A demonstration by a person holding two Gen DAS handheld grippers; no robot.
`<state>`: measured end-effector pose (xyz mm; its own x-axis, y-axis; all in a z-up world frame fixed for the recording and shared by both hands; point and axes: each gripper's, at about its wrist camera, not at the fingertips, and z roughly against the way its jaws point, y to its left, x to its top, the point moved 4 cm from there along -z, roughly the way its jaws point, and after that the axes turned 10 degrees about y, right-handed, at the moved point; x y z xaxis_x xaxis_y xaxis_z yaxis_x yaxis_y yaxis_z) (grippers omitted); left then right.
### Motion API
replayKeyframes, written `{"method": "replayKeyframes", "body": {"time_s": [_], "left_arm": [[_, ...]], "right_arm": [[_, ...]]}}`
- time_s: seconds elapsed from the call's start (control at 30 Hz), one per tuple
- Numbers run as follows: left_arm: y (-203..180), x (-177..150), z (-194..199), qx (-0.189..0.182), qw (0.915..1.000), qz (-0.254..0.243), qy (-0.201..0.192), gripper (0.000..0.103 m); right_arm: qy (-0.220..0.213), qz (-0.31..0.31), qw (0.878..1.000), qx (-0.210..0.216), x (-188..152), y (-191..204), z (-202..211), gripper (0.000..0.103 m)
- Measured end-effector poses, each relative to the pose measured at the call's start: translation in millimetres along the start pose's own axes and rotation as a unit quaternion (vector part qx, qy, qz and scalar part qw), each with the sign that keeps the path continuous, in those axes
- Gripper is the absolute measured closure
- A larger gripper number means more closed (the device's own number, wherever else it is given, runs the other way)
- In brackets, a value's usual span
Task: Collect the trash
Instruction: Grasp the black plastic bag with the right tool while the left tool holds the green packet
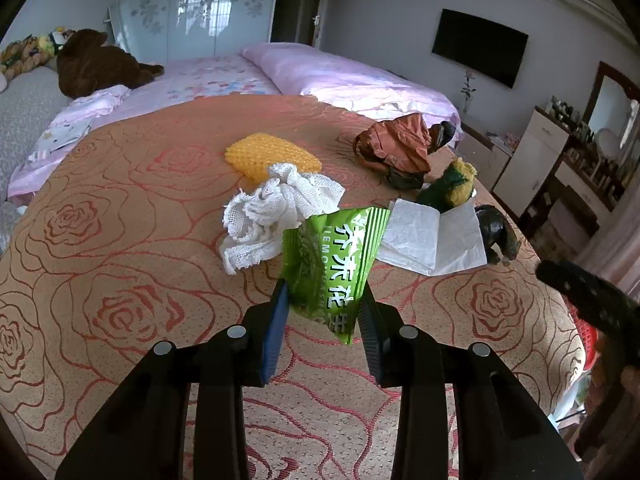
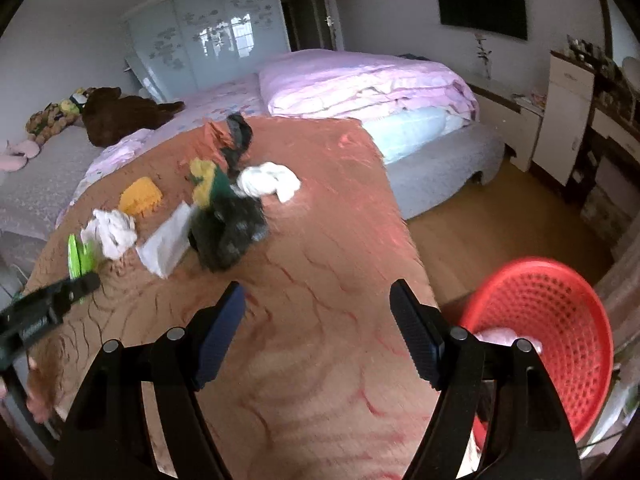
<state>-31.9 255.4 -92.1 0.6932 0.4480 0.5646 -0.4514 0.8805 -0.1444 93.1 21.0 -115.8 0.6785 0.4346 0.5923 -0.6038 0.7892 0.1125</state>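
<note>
The left gripper (image 1: 322,316) has its fingers clamped on one green snack wrapper (image 1: 334,268), held up just above the rose-patterned table (image 1: 120,240). On the table lie one white net (image 1: 272,216), one yellow sponge (image 1: 272,154), one paper napkin (image 1: 436,240) and one crumpled brown bag (image 1: 396,148). The right gripper (image 2: 318,332) hovers with fingers spread and empty, beside one red basket (image 2: 556,332) on the floor.

**Left clamped, right spread wide**

Holding the left gripper (image 1: 323,312) raised above the surface, fingers pointing forward and pressing in from both sides on the green wrapper (image 1: 334,268), lifting it clear. Keeping the right gripper (image 2: 318,334) off to the right, jaws gaping wide apart with nothing between them, hovering over the covered surface. Showing blurred in the right wrist view.
</note>
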Motion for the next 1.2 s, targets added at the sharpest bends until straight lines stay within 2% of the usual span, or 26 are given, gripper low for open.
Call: {"method": "replayKeyframes", "body": {"time_s": [0.23,0.4,0.47,0.53,0.63,1.2], "left_arm": [[-1,1,0,0.000,1.0000,-0.001,-0.003,0.070],[0,2,0,0.000,1.0000,-0.004,-0.004,0.070],[0,2,0,-0.001,1.0000,-0.004,-0.005,0.070],[0,2,0,0.000,1.0000,-0.004,-0.004,0.070],[-1,2,0,0.000,1.0000,-0.005,-0.005,0.070],[-15,-4,1,-0.004,0.9996,-0.027,-0.011,0.070]], "right_arm": [[-0.004,0.049,0.999,0.016,26,36,-13,0.033],[0.013,0.074,0.997,0.010,38,50,-34,0.050],[0.018,0.085,0.996,0.012,40,56,-40,0.063],[0.023,0.091,0.995,0.018,40,60,-41,0.070],[0.023,0.097,0.995,0.022,36,62,-38,0.075],[0.010,0.051,0.998,0.034,1,31,-3,0.077]]}}
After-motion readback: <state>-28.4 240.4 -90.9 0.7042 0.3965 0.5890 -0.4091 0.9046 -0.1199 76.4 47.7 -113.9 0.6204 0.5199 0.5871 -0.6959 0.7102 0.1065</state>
